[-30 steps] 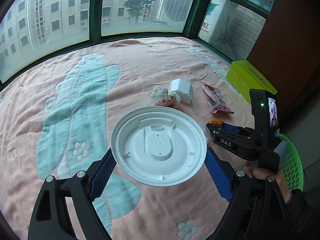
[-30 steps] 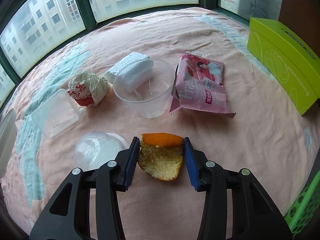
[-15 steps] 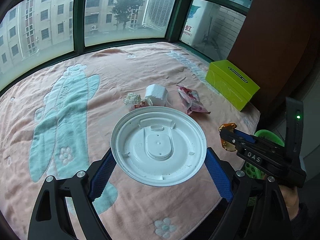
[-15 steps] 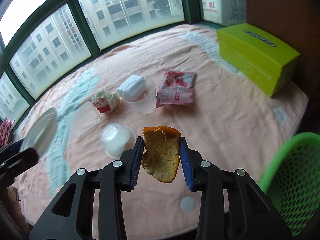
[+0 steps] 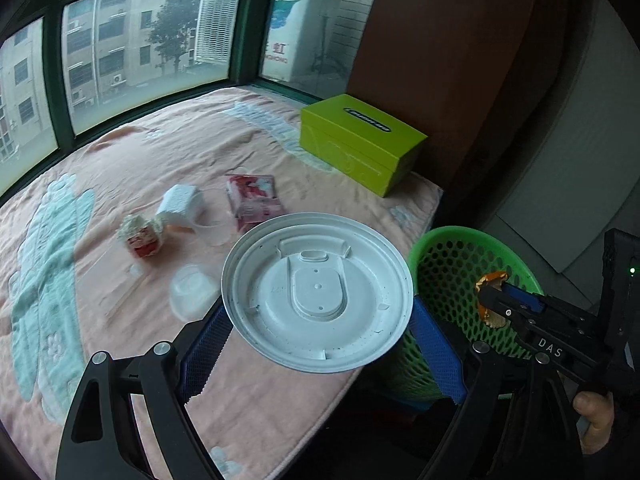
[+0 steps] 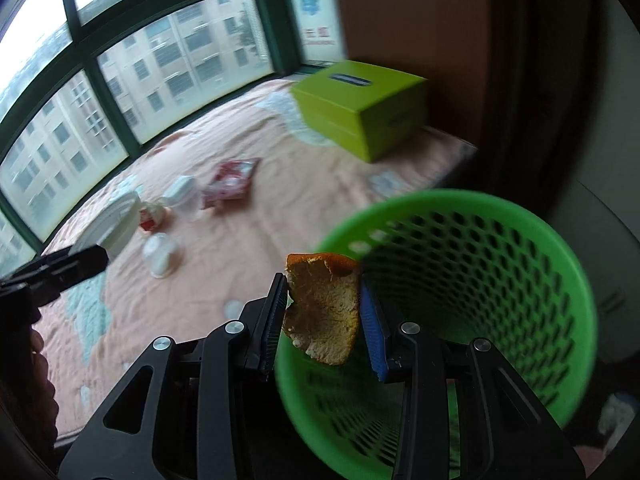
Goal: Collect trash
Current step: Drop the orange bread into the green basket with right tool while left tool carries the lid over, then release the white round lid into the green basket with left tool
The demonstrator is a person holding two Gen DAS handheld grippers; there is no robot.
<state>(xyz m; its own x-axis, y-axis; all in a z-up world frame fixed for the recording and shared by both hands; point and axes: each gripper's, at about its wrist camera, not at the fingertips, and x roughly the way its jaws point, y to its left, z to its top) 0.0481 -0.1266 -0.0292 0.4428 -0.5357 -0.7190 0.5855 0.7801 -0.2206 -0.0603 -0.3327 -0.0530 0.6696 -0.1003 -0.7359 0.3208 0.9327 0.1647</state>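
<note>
Left wrist view: left gripper (image 5: 318, 330) clamped on white lid (image 5: 317, 298) above pink blanket (image 5: 160, 168), beside green basket (image 5: 452, 276); right wrist view: right gripper (image 6: 323, 312) pinching orange peel (image 6: 322, 306) over near rim of green basket (image 6: 460, 216), other trash lying on blanket.

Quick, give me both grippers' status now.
Left gripper: closed on the white lid.
Right gripper: closed on the orange peel, at the green basket.

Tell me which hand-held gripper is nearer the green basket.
Right. The right hand-held gripper holds orange peel at the green basket rim; the left hand-held gripper holds its white lid beside it.
</note>
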